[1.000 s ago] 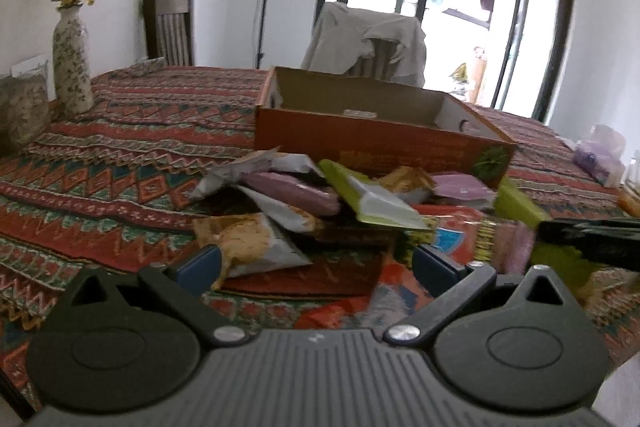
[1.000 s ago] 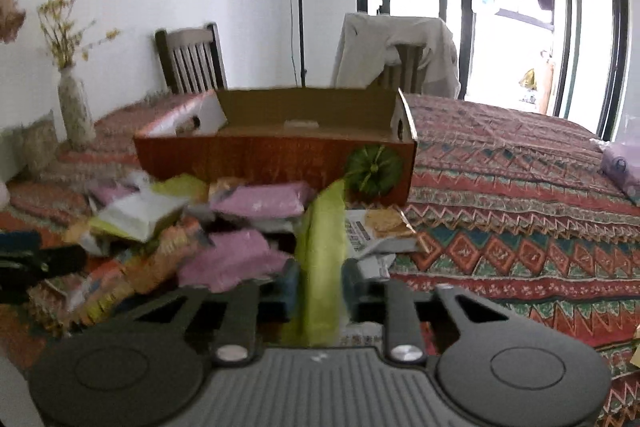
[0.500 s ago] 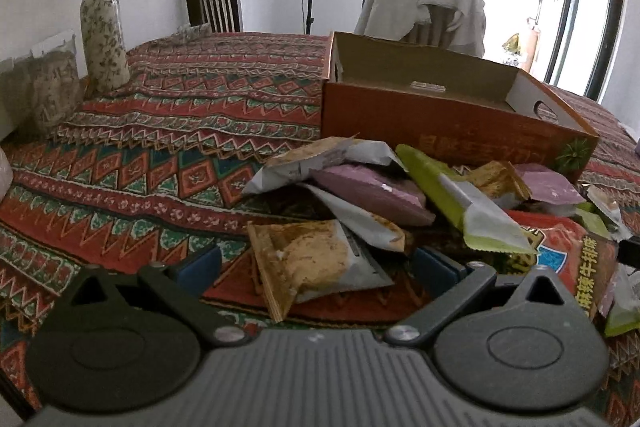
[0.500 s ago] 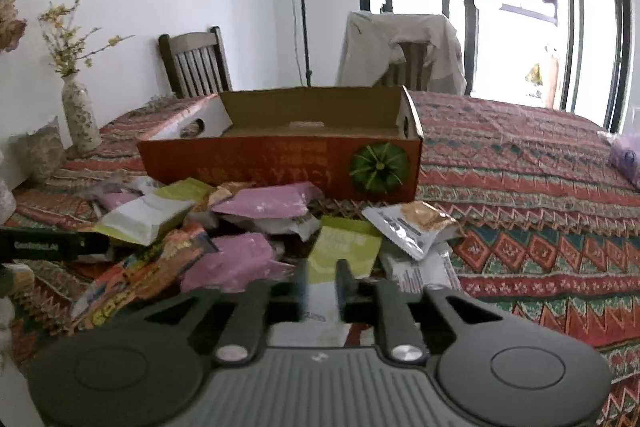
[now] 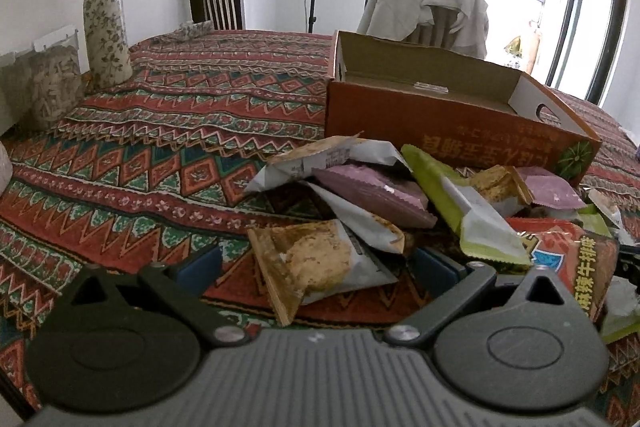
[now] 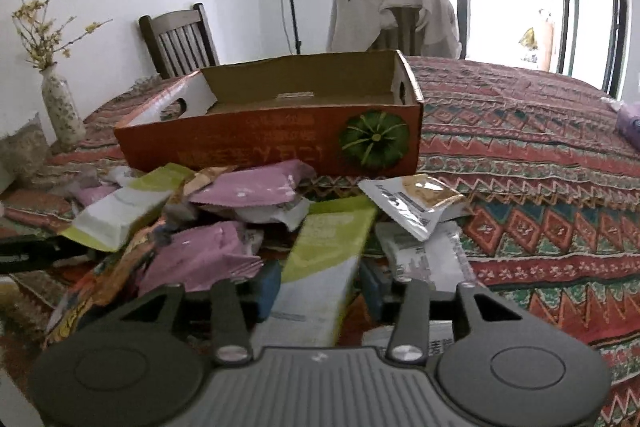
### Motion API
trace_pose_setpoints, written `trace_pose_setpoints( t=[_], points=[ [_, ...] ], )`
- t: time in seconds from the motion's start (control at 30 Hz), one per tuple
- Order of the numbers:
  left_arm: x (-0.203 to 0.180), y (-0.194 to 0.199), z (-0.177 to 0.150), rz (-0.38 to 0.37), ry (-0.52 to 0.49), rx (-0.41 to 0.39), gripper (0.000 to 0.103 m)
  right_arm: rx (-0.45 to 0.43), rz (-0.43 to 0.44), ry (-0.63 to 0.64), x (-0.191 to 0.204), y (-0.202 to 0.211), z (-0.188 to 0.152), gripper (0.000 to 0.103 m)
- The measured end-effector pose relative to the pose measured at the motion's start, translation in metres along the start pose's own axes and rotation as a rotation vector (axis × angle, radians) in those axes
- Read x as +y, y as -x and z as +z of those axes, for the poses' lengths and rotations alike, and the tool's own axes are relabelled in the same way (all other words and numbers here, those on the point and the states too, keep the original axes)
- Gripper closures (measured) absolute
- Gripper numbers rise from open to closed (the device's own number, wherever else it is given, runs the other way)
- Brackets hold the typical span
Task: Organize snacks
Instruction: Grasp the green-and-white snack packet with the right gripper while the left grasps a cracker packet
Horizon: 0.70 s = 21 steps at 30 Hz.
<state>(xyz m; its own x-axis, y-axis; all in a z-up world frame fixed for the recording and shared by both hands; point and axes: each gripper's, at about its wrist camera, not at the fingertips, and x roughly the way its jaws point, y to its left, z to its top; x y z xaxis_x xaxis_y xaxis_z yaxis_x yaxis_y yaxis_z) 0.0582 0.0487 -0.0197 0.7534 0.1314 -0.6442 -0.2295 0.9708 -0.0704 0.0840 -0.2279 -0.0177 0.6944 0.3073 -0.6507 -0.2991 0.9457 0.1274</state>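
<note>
Nearby, orange box [image 6: 256, 143]; only a label inside

An open orange cardboard box [image 6: 272, 143] is sitting on the patterned cloth-covered tabletop [image 6: 520, 167]. A heap of crinkly foil snack packets [image 6: 224, 211] is lying in front of it. A flowery white ceramic vase [image 5: 106, 31] is standing far off to the left, and two wooden chairs [image 6: 180, 41] are standing behind the tabletop.

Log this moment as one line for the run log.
task: organize snacks | left gripper: open around biscuit packet | right gripper: just opening, green packet between jaws | orange box: empty
</note>
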Motion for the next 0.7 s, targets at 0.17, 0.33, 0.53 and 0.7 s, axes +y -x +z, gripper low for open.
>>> trace_pose_setpoints(
  t=[0.17,0.33,0.53,0.7],
  points=[
    [0.002,-0.001,0.001,0.003,0.008,0.002,0.0,0.053,-0.02,0.025,0.006,-0.012,-0.004,0.05],
    [0.002,-0.001,0.0,0.004,0.006,0.003,0.0,0.035,-0.045,0.083,0.015,-0.01,-0.008,0.064],
    [0.0,-0.003,0.0,0.013,0.004,0.012,0.0,-0.066,-0.05,0.064,0.01,0.013,-0.008,0.068],
    [-0.002,-0.006,-0.001,0.032,-0.008,0.021,0.0,-0.123,-0.06,0.036,0.003,0.028,-0.007,0.068]
  ],
)
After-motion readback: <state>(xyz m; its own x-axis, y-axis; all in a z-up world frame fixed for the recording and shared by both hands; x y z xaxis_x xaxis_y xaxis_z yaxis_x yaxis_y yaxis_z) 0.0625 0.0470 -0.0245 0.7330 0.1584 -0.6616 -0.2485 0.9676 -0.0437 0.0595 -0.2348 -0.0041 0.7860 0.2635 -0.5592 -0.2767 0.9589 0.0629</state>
